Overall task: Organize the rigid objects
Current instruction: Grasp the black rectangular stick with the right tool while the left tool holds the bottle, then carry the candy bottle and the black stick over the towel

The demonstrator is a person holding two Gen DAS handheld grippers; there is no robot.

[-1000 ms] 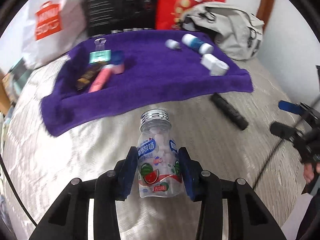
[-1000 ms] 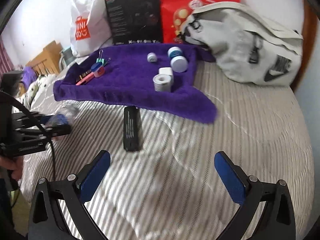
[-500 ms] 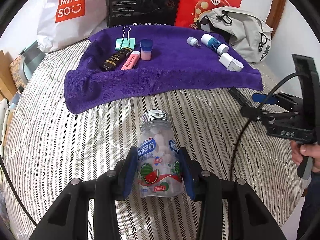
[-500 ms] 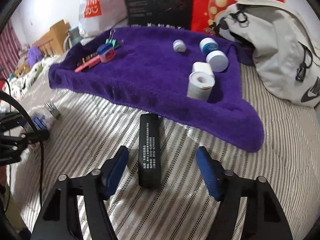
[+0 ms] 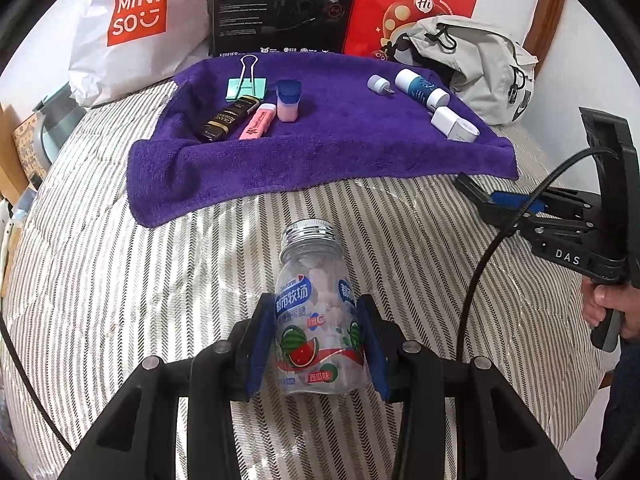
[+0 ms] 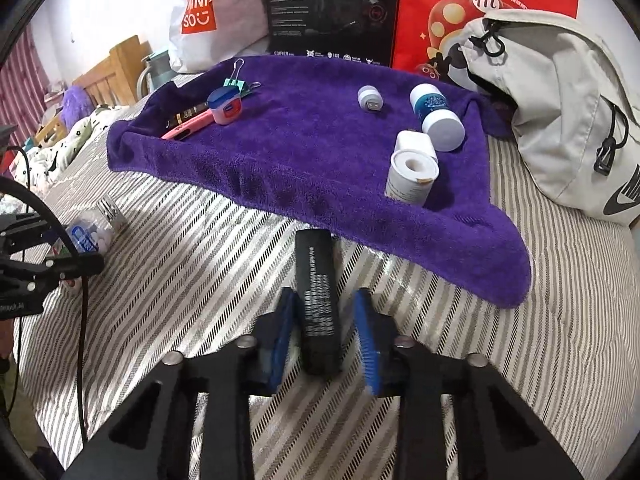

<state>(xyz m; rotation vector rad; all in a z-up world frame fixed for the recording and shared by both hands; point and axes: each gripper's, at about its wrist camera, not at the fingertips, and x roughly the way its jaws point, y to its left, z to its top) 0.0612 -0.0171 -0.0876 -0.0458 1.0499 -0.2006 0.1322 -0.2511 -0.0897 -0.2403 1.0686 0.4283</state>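
On a striped bed, left gripper (image 5: 316,344) jaws clamped on a clear candy bottle (image 5: 314,316), right gripper (image 6: 325,340) jaws narrowly parted around a black bar (image 6: 317,300), right side not touching, purple towel (image 6: 320,160) beyond.

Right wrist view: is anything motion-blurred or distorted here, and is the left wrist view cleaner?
Right wrist view: the black bar between the right claw pads is smeared, its print unreadable; fisheye bends the bedspread stripes. Left wrist view: sharp, the candy bottle label is crisp in the left claw, with slight sheen on the stripes.
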